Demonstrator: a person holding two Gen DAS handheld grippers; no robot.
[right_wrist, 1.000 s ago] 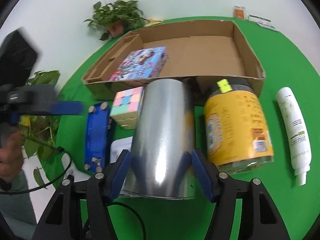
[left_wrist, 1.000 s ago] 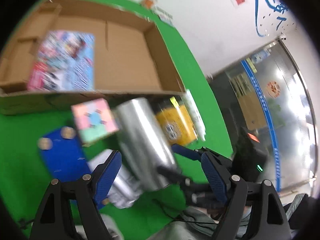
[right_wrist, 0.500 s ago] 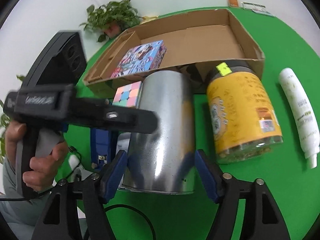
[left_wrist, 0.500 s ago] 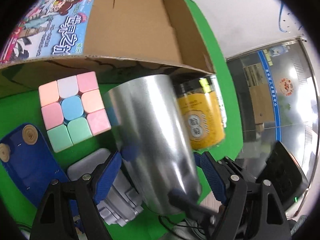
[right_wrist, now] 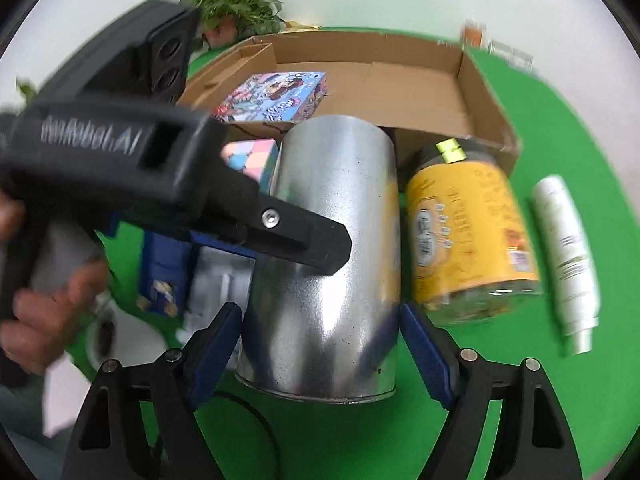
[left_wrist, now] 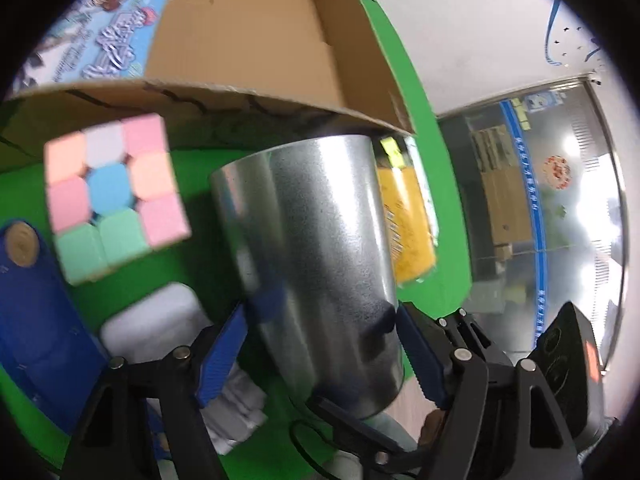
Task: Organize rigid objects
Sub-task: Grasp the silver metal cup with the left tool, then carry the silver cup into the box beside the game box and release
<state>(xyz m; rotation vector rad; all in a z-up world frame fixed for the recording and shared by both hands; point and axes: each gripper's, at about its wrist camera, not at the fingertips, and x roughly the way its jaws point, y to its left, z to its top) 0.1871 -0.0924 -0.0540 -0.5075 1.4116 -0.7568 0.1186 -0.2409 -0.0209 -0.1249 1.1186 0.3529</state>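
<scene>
A shiny metal can (left_wrist: 320, 260) (right_wrist: 332, 260) lies on its side on the green cloth, its far end against the cardboard box (right_wrist: 400, 80). My left gripper (left_wrist: 320, 310) straddles the can's near part. Its jaws are closing, and the blue pads sit right at the can's sides without a clear press. From the left, one of its black fingers (right_wrist: 312, 244) crosses over the can. My right gripper (right_wrist: 318, 310) straddles the can's near end. Its jaws are opening, with a slim gap at each pad.
A pastel puzzle cube (left_wrist: 116, 196), a blue case (left_wrist: 36, 320) and a white-grey block (left_wrist: 160, 320) lie left of the can. A yellow jar (right_wrist: 468, 236) and a white bottle (right_wrist: 564, 256) lie to its right. The box holds a colourful flat pack (right_wrist: 276, 96). A hand (right_wrist: 40, 312) grips the left tool.
My left gripper came down from the left and now straddles the can, jaws narrower. The right gripper's pads, earlier against the can's sides, have spread apart from them.
</scene>
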